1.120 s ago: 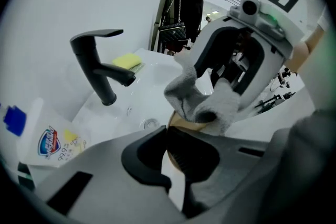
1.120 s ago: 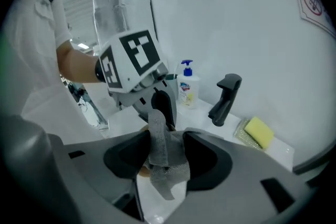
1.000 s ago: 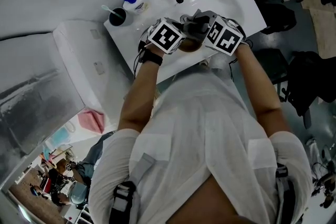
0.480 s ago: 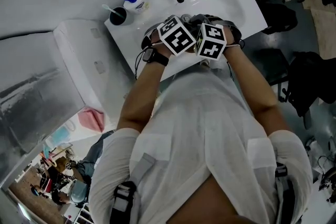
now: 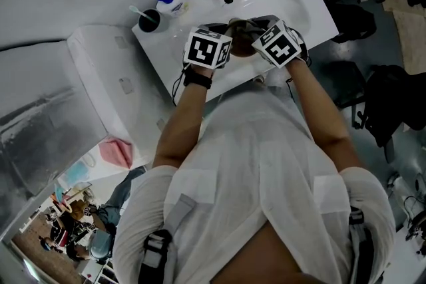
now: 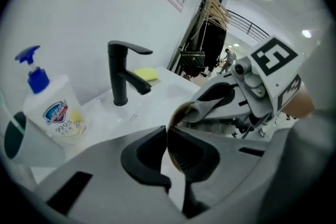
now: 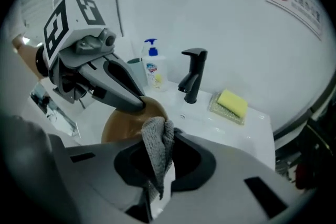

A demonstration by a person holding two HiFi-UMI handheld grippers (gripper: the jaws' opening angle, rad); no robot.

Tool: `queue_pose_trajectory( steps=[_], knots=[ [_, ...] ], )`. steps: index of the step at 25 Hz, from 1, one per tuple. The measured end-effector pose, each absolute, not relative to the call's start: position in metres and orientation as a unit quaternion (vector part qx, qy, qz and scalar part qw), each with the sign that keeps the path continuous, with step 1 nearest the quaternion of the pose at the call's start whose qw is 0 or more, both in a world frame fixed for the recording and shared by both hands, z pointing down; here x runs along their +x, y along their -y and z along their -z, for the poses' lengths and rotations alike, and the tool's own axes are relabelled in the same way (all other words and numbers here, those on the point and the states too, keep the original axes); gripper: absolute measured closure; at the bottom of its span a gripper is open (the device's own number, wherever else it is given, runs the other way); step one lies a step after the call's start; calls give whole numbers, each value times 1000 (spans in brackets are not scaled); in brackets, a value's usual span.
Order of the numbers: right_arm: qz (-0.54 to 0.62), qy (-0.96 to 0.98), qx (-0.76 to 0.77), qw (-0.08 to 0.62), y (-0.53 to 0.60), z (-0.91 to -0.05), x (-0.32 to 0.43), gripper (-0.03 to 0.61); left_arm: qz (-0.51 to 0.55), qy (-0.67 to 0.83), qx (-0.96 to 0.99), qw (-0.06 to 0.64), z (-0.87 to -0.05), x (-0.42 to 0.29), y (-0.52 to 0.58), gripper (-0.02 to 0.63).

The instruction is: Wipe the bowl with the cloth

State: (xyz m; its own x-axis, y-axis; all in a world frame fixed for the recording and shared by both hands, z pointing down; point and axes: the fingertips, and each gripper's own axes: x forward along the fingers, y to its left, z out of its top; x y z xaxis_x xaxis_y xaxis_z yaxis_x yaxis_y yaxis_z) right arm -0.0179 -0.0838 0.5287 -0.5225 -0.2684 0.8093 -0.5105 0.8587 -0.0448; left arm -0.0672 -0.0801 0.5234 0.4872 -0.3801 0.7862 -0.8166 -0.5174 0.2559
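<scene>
While pinching the brown bowl (image 7: 121, 126) by its rim in the tightly shut left gripper (image 6: 167, 139) just in front of the black tap (image 7: 191, 76), and having just closed the jaws of the right gripper (image 7: 159, 139) onto the grey cloth (image 7: 155, 157), also tap-front, looks merely set up, so still gotta do the actual wiping.

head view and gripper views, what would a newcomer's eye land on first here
Over the white sink, the left gripper clamps the rim of a brown bowl. The right gripper, whose jaws have just been closing, pinches a grey cloth at the bowl's rim. Behind them stand a black faucet and a yellow sponge.
</scene>
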Motion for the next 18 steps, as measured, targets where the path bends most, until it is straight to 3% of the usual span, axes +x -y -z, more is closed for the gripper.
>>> queue_pose_trajectory(
  steps=[4,9,18],
  knots=[
    [-39,850,157,502,76,-535,-20,529,-423,317,813,243,-534,-55,66,540],
    [50,849,64,521,62,-528,-44,528,-520,242,802,166,-532,-44,65,577],
    [-86,869,166,458,83,-525,-35,515,-410,329,812,252,-523,-43,86,589]
  ],
)
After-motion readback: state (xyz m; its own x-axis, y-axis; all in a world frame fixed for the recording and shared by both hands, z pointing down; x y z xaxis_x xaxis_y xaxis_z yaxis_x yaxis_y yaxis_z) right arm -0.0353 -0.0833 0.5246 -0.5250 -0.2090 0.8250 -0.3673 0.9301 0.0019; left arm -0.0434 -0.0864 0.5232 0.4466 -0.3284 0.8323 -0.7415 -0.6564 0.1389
